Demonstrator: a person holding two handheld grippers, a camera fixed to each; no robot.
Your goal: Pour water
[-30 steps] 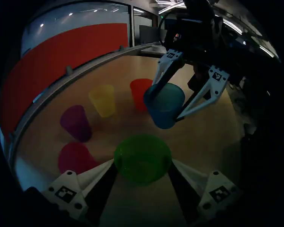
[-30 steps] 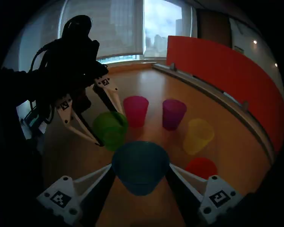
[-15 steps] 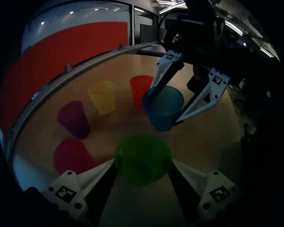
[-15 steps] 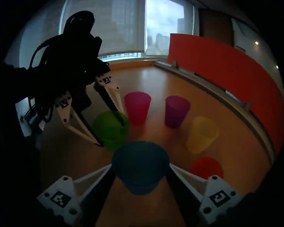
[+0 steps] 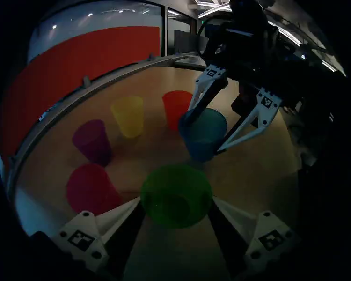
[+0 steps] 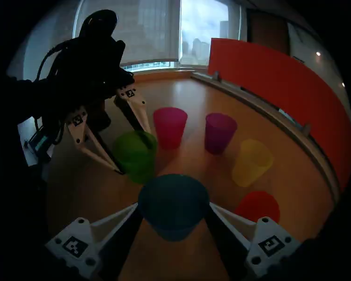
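While the left tongs (image 5: 175, 202) are gripping the green cup (image 5: 176, 187) between both fingers, the right tongs (image 6: 173, 208) are clamping the blue cup (image 6: 173, 196) the same way. Both cups are facing mouth-up, near each other but apart, over the wooden desk (image 6: 199, 100). A pink cup (image 6: 170, 126), purple cup (image 6: 220, 132), yellow cup (image 6: 252, 161) and red cup (image 6: 257, 206) are standing farther right.
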